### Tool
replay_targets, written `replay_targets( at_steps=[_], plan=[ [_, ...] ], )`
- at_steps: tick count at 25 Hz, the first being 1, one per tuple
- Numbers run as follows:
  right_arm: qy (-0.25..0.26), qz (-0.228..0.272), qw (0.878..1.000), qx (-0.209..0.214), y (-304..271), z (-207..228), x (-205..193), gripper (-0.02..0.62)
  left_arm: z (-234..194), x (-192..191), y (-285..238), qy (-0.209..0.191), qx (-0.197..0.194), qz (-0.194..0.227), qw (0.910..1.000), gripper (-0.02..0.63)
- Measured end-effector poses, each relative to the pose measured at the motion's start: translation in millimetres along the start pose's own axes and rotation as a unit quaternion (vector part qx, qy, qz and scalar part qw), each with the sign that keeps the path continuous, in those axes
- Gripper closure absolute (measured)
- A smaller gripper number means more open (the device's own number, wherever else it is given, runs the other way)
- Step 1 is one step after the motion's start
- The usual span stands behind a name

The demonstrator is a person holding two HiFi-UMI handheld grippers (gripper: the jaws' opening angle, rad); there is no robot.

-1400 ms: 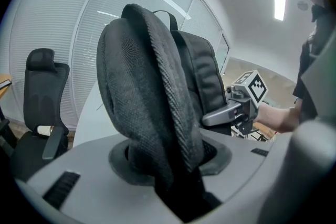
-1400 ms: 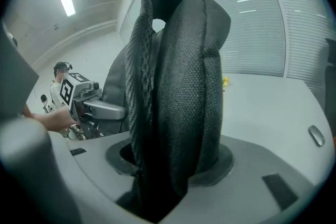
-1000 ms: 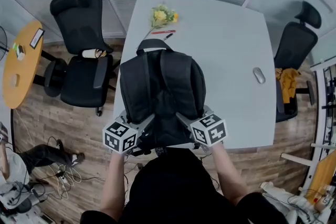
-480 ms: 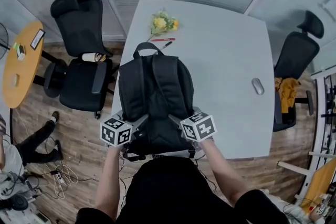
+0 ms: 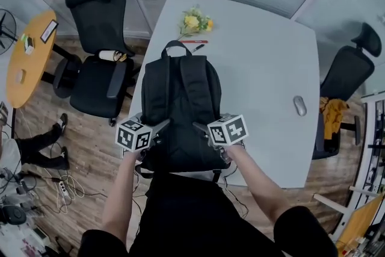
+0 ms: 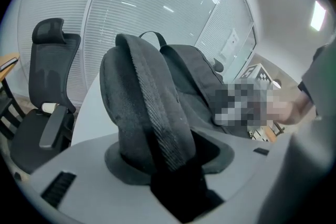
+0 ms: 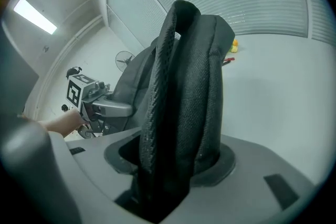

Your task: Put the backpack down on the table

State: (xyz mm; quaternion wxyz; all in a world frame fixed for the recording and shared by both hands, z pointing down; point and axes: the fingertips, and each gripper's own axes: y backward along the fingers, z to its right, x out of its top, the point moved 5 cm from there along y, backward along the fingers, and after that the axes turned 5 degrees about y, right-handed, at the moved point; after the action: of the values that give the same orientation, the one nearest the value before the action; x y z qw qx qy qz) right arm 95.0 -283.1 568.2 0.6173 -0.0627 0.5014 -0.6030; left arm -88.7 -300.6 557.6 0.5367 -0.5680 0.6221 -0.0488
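A black backpack (image 5: 180, 111) lies back-up on the white table (image 5: 264, 69), its carry handle (image 5: 175, 45) pointing away from me. My left gripper (image 5: 161, 127) has the left shoulder strap (image 6: 142, 107) between its jaws, near the pack's lower end. My right gripper (image 5: 200, 127) has the right shoulder strap (image 7: 184, 92) the same way. Both sets of jaws are opening, with each strap still filling the gap and standing up out of it. In the left gripper view the left gripper (image 6: 168, 160) looks along the pack, as does the right gripper (image 7: 173, 165) in its own view.
Yellow flowers (image 5: 194, 22) and a red pen (image 5: 191, 41) lie beyond the pack; a mouse (image 5: 299, 105) sits at the table's right. Black office chairs stand at the left (image 5: 99, 69) and right (image 5: 355, 69). An orange round table (image 5: 27, 57) is far left.
The backpack has come down with both grippers and now lies flatter on the table. Both hands have sunk and drawn slightly towards the table's near edge.
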Motion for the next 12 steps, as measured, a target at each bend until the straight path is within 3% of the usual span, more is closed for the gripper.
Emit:
replay_targets(
  at_steps=[12],
  plan=[
    [-0.044, -0.028, 0.999, 0.008, -25.4, 28.4, 12.1, 0.330, -32.8, 3.0, -20.6, 0.035, 0.018, -0.014, 0.9991, 0.359]
  ],
)
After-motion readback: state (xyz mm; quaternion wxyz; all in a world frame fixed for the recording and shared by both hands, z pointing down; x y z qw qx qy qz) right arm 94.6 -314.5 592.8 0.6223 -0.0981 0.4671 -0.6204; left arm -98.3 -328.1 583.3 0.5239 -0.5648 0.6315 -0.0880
